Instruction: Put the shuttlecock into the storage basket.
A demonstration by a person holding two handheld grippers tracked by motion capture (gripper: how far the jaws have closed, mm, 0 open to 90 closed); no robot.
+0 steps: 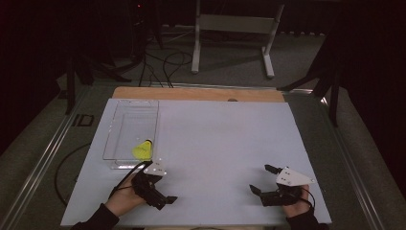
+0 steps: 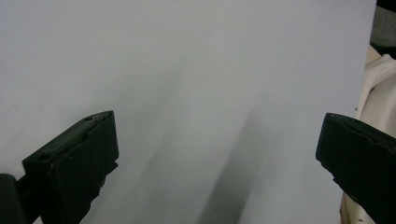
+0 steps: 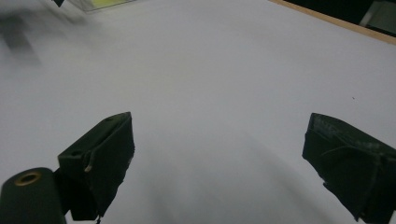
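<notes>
A yellow shuttlecock [image 1: 142, 151] lies at the near end of a clear plastic tray [image 1: 115, 125] on the left of the white table sheet [image 1: 215, 139]. My left gripper [image 1: 165, 187] sits just below the tray's near right corner, held in a hand, jaws wide open and pointing right. In the left gripper view the left gripper [image 2: 217, 149] holds nothing, with bare white sheet between the jaws. My right gripper [image 1: 262, 179] rests near the front right, open, pointing left. The right gripper [image 3: 224, 154] is likewise empty; the tray's corner [image 3: 100, 3] with a yellow patch shows far off.
A wooden strip [image 1: 201, 93] runs along the table's far edge. Metal rails flank the table, and a white stand [image 1: 234, 28] with cables on the floor lies beyond. A cream sleeve [image 2: 376, 88] shows past the sheet's edge.
</notes>
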